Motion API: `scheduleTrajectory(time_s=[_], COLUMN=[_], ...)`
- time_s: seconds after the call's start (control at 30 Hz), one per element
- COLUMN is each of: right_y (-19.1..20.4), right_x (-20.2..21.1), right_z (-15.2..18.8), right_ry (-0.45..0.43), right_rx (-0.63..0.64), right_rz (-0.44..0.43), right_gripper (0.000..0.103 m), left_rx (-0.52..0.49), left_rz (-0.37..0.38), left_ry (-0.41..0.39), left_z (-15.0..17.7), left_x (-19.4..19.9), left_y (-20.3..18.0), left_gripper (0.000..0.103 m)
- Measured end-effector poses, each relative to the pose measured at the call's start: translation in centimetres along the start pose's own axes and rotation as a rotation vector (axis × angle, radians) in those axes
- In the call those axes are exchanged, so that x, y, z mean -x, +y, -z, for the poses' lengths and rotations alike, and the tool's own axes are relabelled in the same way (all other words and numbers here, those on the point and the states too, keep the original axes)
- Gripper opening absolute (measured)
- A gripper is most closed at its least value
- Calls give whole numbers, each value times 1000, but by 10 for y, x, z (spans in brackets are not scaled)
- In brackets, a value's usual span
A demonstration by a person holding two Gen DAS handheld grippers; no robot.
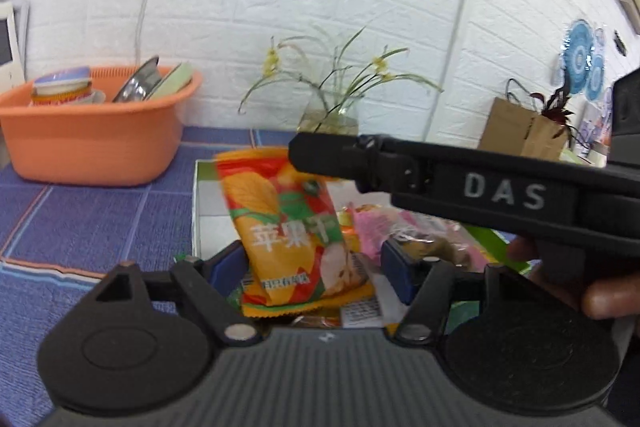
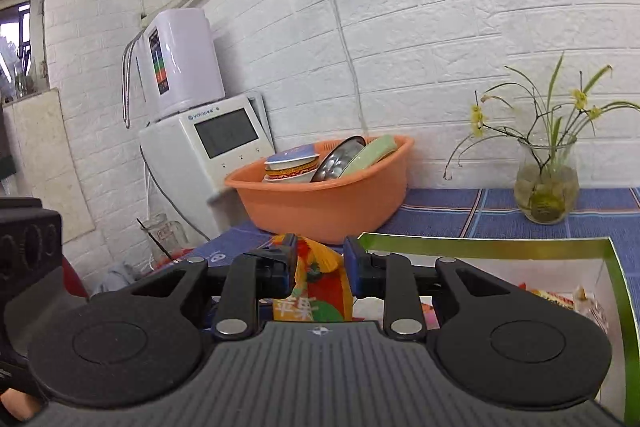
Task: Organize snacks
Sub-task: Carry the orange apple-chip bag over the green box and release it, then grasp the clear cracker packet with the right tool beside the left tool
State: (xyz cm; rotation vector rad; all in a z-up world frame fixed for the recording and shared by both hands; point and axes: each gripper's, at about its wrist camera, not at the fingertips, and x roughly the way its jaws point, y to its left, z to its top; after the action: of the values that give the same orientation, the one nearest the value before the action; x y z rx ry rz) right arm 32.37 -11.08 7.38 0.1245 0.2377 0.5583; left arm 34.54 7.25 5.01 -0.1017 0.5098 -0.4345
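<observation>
Orange tub: it is set on the blue checked cloth at the far left, by the white brick wall. Bowls and plates are stacked inside it.

Left gripper: its blue pads are spread wide apart. The snack bag is seen between them, but the pads are not pressed on it, so nothing is held.

Snack bag: an orange, red and green bag with apple pictures. It is held up above the box, and its top edge is pinched by the right gripper.

Glass vase: it is placed on the cloth behind the box, near the wall. Thin green stems with small yellow flowers are kept in it.

Box: a white box with a green rim, laid on the cloth. Pink and yellow snack packs are piled inside it.

Right gripper: in the left view its long black body is seen reaching in from the right side. In its own view the bag's top is squeezed between the two blue pads, so it is closed on the bag.

Paper bag: a brown bag is stood at the far right, with dark red leaves beside it.
</observation>
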Motion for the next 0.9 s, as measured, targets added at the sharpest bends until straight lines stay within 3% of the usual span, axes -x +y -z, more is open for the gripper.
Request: scheduleTrajectory(time_s=[0.03,0.1,0.13,0.27,0.47,0.63,0.8,0.9], right_y=[-1,-4,-6,-16,-23,-36,-54,-64], right_x=[1,7,13,45,111,175,219,232], right_z=[3,5,6,6,21,61,101,121], right_ry=[-16,-48,-68,-114,-108,-50,25,38], right_rx=[-2,-19,-32,-106,-225,-359,-615,-727], right_rz=[9,50,76,122,194,271,344,341], right_gripper=[61,100,103,103,103,103,103,103], left_rx=[9,-6,-23,-65,-113,-127,-196,-207], left_rz=[0,-9,-23,-72,-63,63,292,341], left_ry=[1,-8,-14,-46,-106,-119,27,107], left_z=[1,2,3,4,8,33,72,89], left_x=[-2,1,6,28,65,93,81,67], left_y=[2,0,-3,-10,-32,-62,-110,-131], left_gripper=[66,69,71,71,71,72,72,72])
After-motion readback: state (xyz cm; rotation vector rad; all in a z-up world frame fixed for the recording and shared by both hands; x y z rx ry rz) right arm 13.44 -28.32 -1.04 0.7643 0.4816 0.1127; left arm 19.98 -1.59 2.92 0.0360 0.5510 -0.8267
